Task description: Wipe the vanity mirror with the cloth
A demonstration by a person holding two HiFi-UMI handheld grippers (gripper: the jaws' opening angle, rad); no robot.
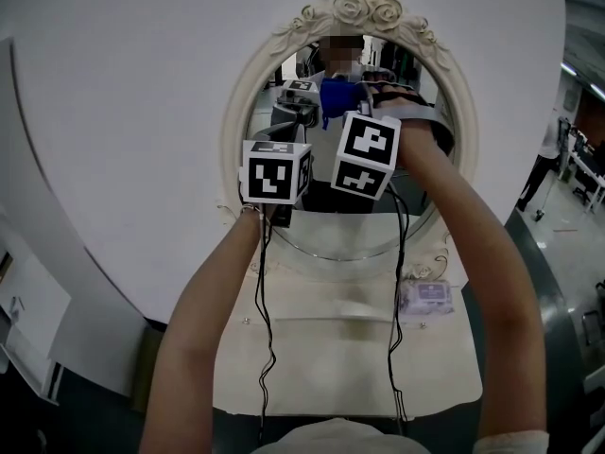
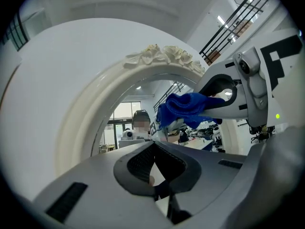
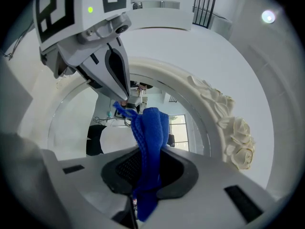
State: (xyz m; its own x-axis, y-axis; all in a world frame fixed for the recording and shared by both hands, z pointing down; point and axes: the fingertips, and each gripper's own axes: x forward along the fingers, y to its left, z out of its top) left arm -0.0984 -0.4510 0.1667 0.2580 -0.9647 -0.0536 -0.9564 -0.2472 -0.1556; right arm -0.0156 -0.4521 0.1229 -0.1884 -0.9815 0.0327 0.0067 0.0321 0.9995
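Observation:
The oval vanity mirror (image 1: 378,239) has a cream carved frame (image 1: 236,112) topped with roses (image 2: 164,55). My right gripper (image 1: 346,104) is shut on a blue cloth (image 1: 337,95) and holds it up against the upper part of the glass. In the right gripper view the cloth (image 3: 151,128) hangs pinched between the jaws of the right gripper (image 3: 145,175). My left gripper (image 1: 291,121) is beside it, slightly lower and to the left, in front of the glass. Its jaws (image 2: 155,178) are shut with nothing in them. From there the cloth (image 2: 188,108) shows in the other gripper's fingers (image 2: 224,109).
A cream vanity top (image 1: 312,367) lies under the mirror, with a small clear packet (image 1: 425,297) at its right. Black cables (image 1: 267,329) hang from both grippers. A white curved wall (image 1: 113,159) surrounds the mirror. A person (image 1: 548,154) stands far off at the right.

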